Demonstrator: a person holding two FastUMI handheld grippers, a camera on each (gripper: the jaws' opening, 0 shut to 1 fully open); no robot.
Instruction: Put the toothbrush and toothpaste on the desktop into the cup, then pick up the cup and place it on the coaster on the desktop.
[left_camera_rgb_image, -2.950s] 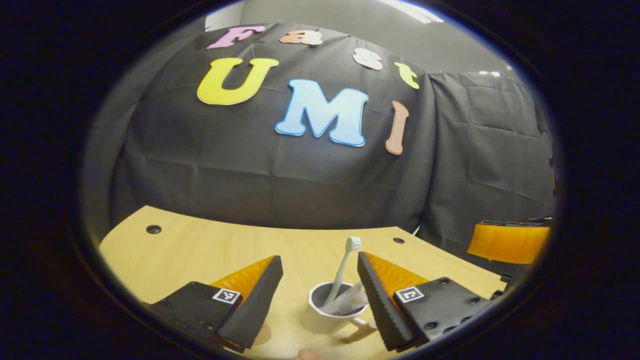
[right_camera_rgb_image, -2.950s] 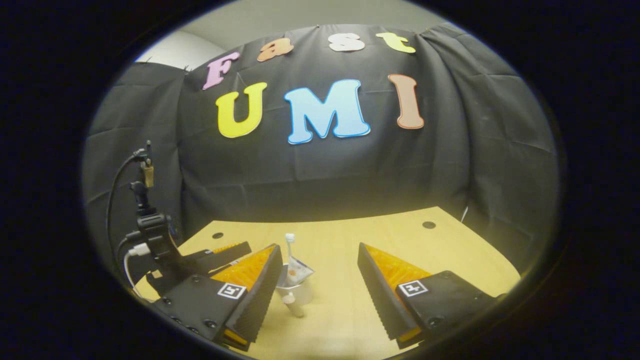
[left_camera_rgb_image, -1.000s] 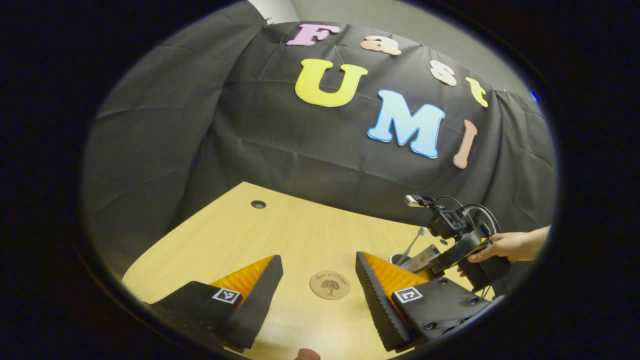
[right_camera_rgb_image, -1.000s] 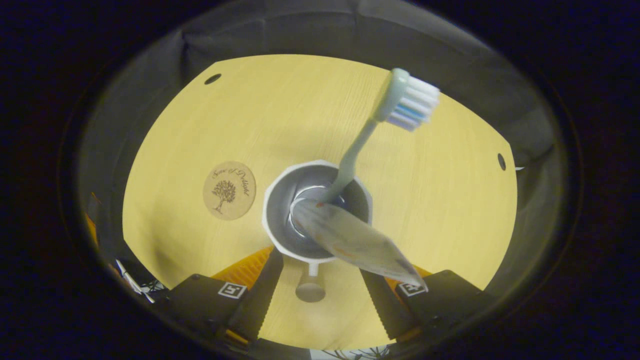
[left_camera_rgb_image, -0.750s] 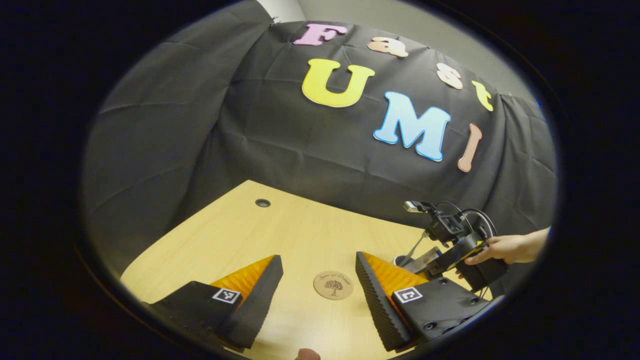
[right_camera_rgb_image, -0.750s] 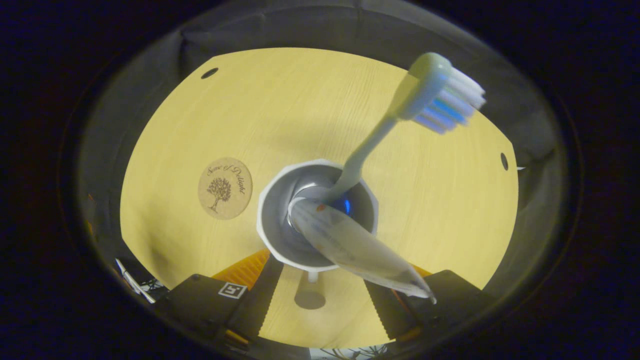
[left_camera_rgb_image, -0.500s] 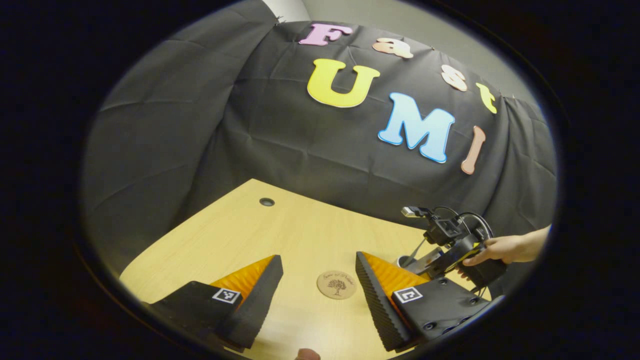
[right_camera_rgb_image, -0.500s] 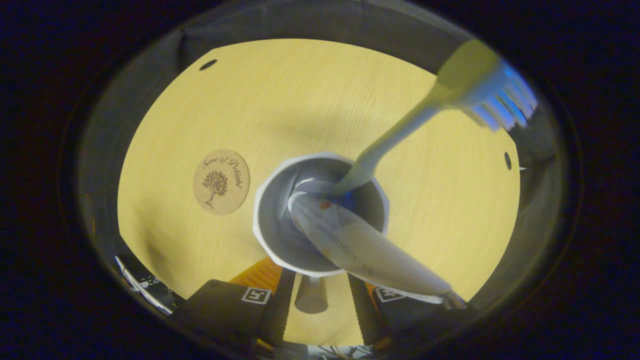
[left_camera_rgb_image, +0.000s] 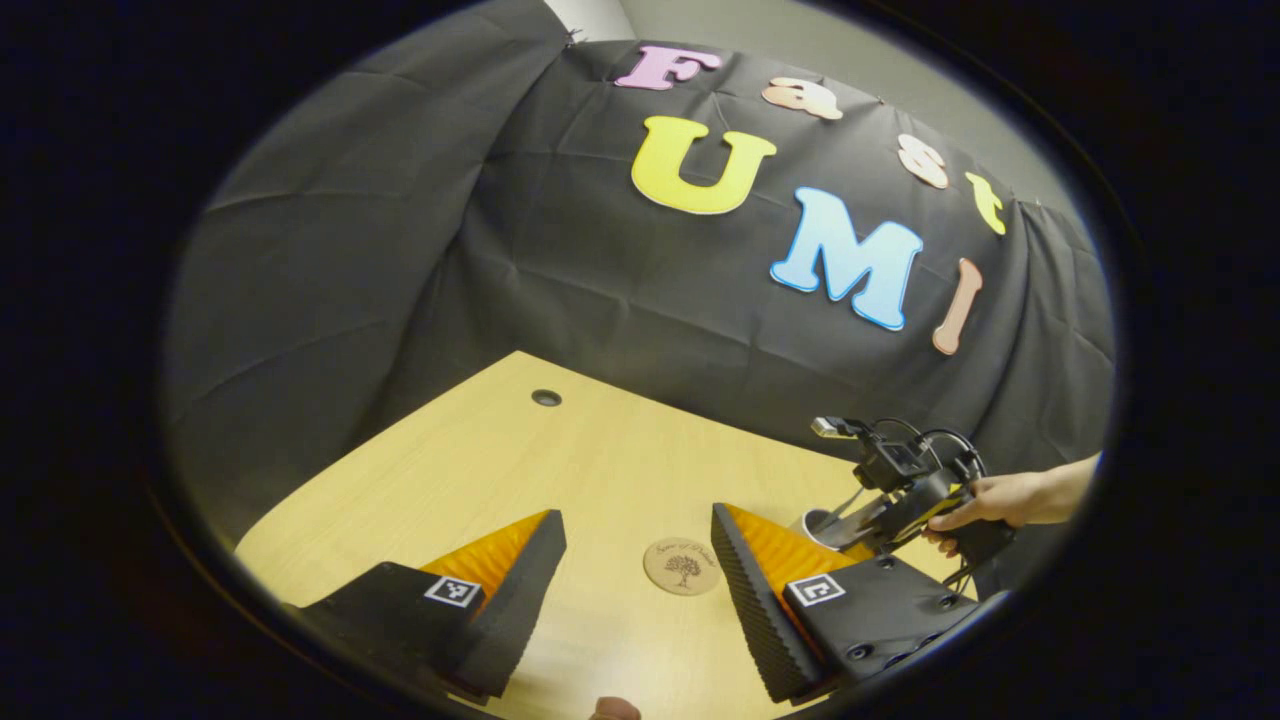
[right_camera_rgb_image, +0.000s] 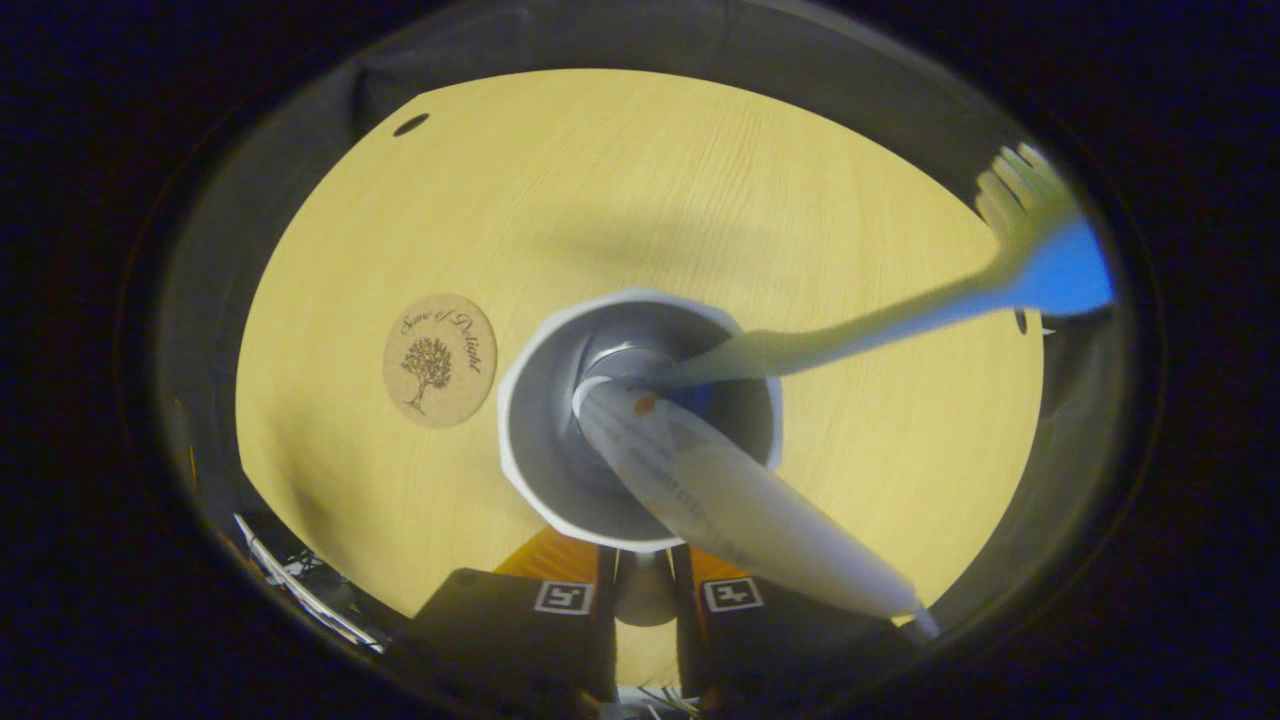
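In the right gripper view I look straight down into the white cup (right_camera_rgb_image: 528, 440) on the wooden desk (right_camera_rgb_image: 600, 180). The pale green toothbrush (right_camera_rgb_image: 860, 330) leans out of the cup to the right, and the toothpaste tube (right_camera_rgb_image: 740, 510) leans toward the lower right. My right gripper (right_camera_rgb_image: 645, 575) is shut on the cup's handle. The round cork coaster (right_camera_rgb_image: 439, 359) lies just left of the cup. In the left gripper view, my left gripper (left_camera_rgb_image: 630, 590) hovers open above the desk with nothing between its fingers. The coaster (left_camera_rgb_image: 682, 566) lies between its fingertips, and the cup (left_camera_rgb_image: 822, 520) stands beyond its right finger.
A hand (left_camera_rgb_image: 1000, 497) holds the right gripper (left_camera_rgb_image: 860, 535) at the desk's right side, with cables above it. Cable holes (left_camera_rgb_image: 546, 397) (right_camera_rgb_image: 410, 124) mark the desk's far part. Black cloth walls close the booth behind the desk.
My right gripper came down over the cup and its fingers closed on the handle. The toothbrush head swung right in that view. My left gripper drifted slightly and stayed open.
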